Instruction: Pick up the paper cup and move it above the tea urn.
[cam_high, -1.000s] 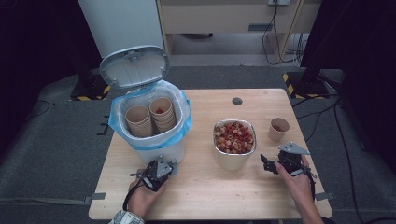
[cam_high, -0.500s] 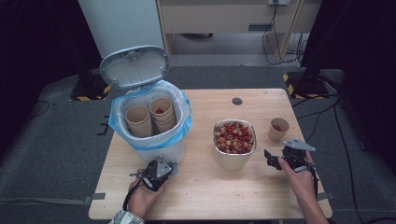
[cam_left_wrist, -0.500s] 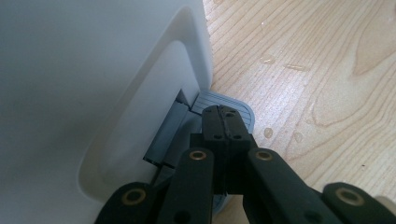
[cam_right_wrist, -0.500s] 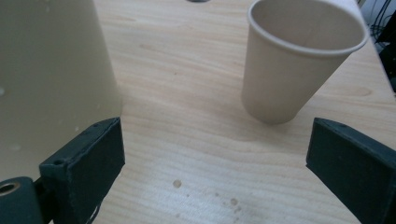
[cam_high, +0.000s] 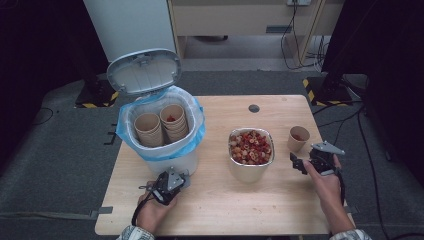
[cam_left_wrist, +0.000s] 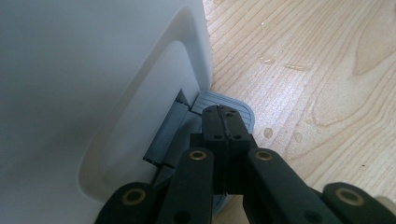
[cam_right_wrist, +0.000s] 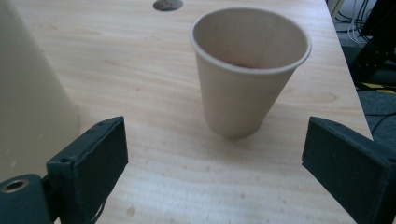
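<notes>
Beside paper cup (cam_high: 299, 138): food bowl (cam_high: 251, 155) | behind: bin (cam_high: 161, 131)

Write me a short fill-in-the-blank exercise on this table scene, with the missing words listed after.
1. The left gripper presses the bin's grey ____, with its jaws shut.
2. The bin's lid stands ____.
3. The open right gripper faces a lone paper ____.
4. The metal bowl stands between the bin and that ____.

Missing words: pedal; open; cup; cup

The high view looks down on the table (cam_high: 280, 200). The left gripper view sits close at the bin (cam_left_wrist: 93, 93); the right gripper view faces the cup (cam_right_wrist: 250, 70), which the high view shares.
</notes>
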